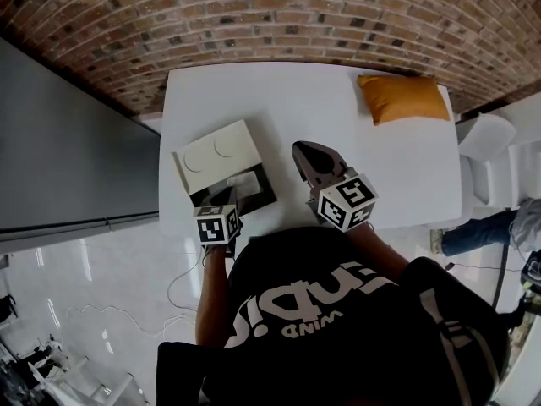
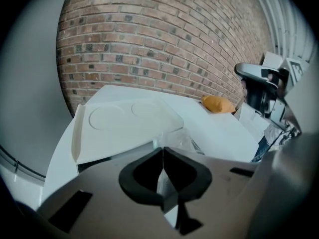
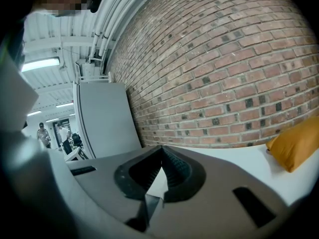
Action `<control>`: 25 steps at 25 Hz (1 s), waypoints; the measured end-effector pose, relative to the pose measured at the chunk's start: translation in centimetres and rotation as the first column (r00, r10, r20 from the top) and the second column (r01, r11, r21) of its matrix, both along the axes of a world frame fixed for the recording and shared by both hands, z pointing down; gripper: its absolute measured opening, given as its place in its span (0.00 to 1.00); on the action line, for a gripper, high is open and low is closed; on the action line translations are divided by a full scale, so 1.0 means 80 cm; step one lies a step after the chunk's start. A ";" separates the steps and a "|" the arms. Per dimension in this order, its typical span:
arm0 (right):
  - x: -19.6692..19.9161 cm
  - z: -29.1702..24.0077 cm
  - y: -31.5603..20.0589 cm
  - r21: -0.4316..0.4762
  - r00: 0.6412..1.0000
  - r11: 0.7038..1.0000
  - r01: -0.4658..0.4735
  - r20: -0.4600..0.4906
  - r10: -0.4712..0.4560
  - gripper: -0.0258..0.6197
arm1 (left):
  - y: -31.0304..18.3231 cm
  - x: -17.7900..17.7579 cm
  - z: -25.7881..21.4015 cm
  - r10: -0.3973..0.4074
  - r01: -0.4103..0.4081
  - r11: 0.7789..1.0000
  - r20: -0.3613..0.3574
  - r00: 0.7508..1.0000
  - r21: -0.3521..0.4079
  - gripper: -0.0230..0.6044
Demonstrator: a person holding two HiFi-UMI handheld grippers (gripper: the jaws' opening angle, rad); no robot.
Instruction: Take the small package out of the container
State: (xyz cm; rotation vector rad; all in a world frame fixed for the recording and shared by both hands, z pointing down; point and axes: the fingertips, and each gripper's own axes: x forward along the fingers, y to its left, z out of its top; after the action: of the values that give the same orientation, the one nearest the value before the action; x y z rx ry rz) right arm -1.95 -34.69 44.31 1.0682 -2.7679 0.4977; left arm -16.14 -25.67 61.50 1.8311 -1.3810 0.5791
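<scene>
A black container (image 1: 260,195) with its white lid (image 1: 215,152) flipped open stands on the white table (image 1: 397,176), near the front left. In it lies the small package (image 1: 243,178), white in crinkly clear plastic. My left gripper (image 1: 234,197) reaches into the container, shut, with the package's plastic edge pinched at its tips. In the left gripper view the package (image 2: 182,141) bulges just beyond the closed left gripper (image 2: 162,152), in front of the lid (image 2: 124,128). My right gripper (image 1: 303,150) hovers over the table's middle, shut and empty; the right gripper (image 3: 160,152) faces the brick wall.
An orange cushion (image 1: 401,97) lies at the table's far right corner. A tall grey cabinet (image 1: 68,150) stands left of the table, and the brick wall (image 1: 279,15) runs behind it. White chairs (image 1: 486,142) and a person's leg (image 1: 473,231) are to the right.
</scene>
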 end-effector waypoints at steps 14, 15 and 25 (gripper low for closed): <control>0.006 0.004 0.012 -0.006 1.000 1.000 -0.005 0.000 0.005 0.04 | -0.031 -0.008 -0.120 -0.041 0.036 0.969 0.012 0.999 0.244 0.06; 0.006 0.004 0.012 -0.005 1.000 1.000 -0.006 0.000 0.006 0.04 | -0.032 -0.007 -0.128 -0.039 0.036 0.965 0.007 0.999 0.259 0.06; 0.005 0.000 0.016 0.006 1.000 1.000 -0.006 -0.003 0.006 0.04 | -0.038 -0.019 -0.196 -0.082 0.089 0.903 -0.035 0.996 0.420 0.06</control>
State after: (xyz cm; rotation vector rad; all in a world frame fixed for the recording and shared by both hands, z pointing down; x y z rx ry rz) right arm -1.54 -33.39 44.32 1.0782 -2.7662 0.4883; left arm -17.69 -28.70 45.80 2.0888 -1.6632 0.2255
